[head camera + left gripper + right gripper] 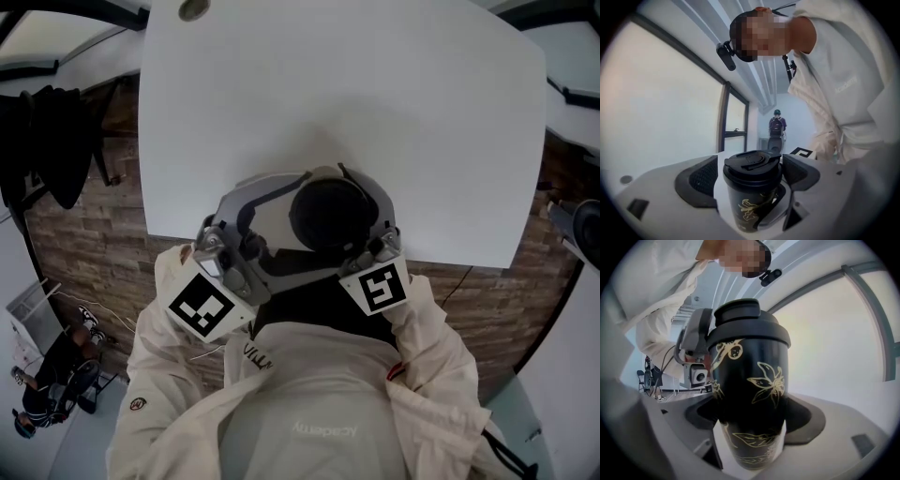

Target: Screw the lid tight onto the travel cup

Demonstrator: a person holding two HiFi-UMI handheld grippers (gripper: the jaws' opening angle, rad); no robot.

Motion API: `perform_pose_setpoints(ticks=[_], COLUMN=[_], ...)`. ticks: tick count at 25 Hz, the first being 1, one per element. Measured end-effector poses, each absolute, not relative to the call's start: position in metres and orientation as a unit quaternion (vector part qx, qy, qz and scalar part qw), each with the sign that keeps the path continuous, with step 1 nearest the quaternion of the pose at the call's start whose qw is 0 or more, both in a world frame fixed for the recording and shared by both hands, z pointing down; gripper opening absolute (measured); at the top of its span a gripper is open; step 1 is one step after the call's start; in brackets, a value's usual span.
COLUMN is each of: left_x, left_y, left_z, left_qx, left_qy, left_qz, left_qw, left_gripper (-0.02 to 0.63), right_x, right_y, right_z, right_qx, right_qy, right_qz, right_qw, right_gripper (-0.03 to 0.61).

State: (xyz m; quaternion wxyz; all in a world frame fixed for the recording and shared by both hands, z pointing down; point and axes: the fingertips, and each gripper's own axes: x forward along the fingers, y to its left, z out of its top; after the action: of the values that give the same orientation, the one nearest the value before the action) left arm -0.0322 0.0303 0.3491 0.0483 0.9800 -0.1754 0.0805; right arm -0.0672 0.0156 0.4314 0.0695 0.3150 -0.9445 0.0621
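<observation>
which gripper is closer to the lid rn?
Left. The left gripper has its jaws either side of the lid; the right gripper clamps the cup lower down its body.

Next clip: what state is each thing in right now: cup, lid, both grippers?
cup: held in the air, lid end up, clamped around its body.
lid: sitting on the cup; how tight it is can't be seen.
right gripper: shut on the cup.
left gripper: jaws wide, either side of the lid; grip unclear.
</observation>
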Motion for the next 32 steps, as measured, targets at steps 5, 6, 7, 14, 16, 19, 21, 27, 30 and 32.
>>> perform_pose_setpoints(ticks=[5, 6, 7, 14, 16, 19, 21, 27, 30, 32], left_x=[-0.041, -0.041, -0.040, -0.032, -0.031, -0.029, -0.029, -0.024, -0.023, -0.027], left_y=[0.034, 0.034, 0.033, 0.030, 0.032, 0.035, 0.037, 0.035, 0.035, 0.037], left_z=[0.355, 0.355, 0.355, 0.355, 0.355, 0.356, 0.356, 0.349, 0.355, 0.363], left_qx=[0.919, 0.906, 0.894, 0.886, 0.907, 0.948, 0.972, 0.997, 0.994, 0.990], left_qy=[-0.377, -0.408, -0.433, -0.450, -0.406, -0.302, -0.216, -0.036, -0.061, -0.098], left_qz=[0.102, 0.097, 0.090, 0.095, 0.098, 0.093, 0.084, 0.066, 0.074, 0.090], left_qw=[0.057, 0.062, 0.070, 0.062, 0.053, 0.038, 0.028, 0.022, 0.042, 0.055], left_gripper=[0.417, 0.418, 0.417, 0.416, 0.414, 0.413, 0.413, 0.413, 0.413, 0.414], right_x=[-0.066, -0.066, -0.066, -0.069, -0.069, -0.068, -0.068, -0.064, -0.063, -0.063], right_y=[0.017, 0.017, 0.016, 0.015, 0.016, 0.016, 0.016, 0.016, 0.016, 0.017], right_z=[0.431, 0.431, 0.430, 0.426, 0.428, 0.429, 0.430, 0.429, 0.431, 0.432], right_qx=[0.315, 0.316, 0.317, 0.319, 0.318, 0.316, 0.315, 0.318, 0.320, 0.318], right_qy=[-0.945, -0.944, -0.944, -0.944, -0.944, -0.944, -0.945, -0.944, -0.943, -0.944], right_qz=[0.059, 0.059, 0.059, 0.059, 0.060, 0.061, 0.061, 0.062, 0.062, 0.060], right_qw=[0.072, 0.071, 0.069, 0.065, 0.067, 0.068, 0.068, 0.066, 0.066, 0.068], right_gripper=[0.397, 0.397, 0.397, 0.397, 0.397, 0.397, 0.397, 0.397, 0.397, 0.397])
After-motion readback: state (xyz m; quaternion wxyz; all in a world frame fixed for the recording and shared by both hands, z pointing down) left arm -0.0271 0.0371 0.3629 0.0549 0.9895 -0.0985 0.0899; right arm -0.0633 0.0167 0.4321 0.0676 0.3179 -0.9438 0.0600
